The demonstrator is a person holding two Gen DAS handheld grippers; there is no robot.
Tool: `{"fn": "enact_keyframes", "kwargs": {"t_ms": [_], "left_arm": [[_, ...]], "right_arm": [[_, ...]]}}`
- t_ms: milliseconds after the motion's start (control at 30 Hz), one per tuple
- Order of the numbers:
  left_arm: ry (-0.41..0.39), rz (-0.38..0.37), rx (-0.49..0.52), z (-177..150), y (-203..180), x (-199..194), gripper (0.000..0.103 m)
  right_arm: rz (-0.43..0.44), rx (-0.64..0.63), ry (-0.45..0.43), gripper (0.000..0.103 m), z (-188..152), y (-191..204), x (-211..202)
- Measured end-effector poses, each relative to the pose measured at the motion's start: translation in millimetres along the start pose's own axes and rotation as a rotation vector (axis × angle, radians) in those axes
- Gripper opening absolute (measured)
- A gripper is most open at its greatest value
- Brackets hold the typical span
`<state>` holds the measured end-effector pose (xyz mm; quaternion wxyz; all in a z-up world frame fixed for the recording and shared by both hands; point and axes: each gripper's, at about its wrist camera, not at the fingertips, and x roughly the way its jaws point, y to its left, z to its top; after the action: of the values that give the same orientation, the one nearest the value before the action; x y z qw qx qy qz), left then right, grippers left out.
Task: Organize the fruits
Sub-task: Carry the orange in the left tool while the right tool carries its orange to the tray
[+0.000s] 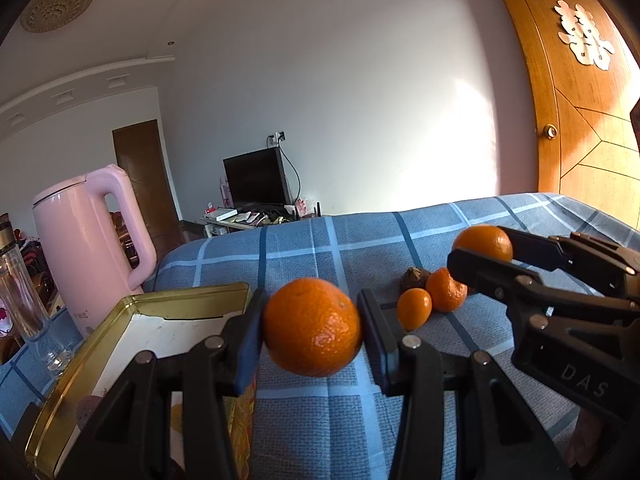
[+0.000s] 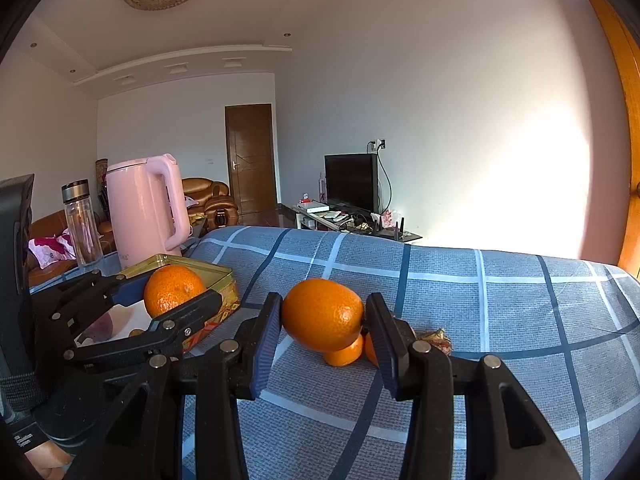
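Claws both point slightly downward over the blue checked surface. My left claw pinches one orange beside the open gold tin; my right claw pinches a second orange, its long axis lying across the pads. I count four oranges: two held, two more resting together below.

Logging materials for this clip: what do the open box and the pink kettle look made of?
Open box: looks like thin metal, a tin; its shiny gold rim catches light and the inside is white. Pink kettle: probably plastic outside, matte and smooth with a moulded handle; what is under the shell cannot be told.
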<state>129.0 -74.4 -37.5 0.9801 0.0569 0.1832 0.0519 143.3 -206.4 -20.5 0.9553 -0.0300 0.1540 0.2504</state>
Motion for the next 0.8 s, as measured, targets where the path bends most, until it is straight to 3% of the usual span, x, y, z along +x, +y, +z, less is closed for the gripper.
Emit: {"fn": "enact_keyframes", "kwargs": {"t_ms": [200,800], "left_arm": [[-0.033,0.013,-0.023,-6.7,14.0,-17.9,0.047],[0.004,0.039,-0.092,-15.8,42.8,-23.2,0.047]], "right_arm": [[0.044,-0.03,0.005,0.045,-0.5,14.4,5.0],[0.102,-0.062,0.012,0.045,-2.1,36.7,12.8]]}}
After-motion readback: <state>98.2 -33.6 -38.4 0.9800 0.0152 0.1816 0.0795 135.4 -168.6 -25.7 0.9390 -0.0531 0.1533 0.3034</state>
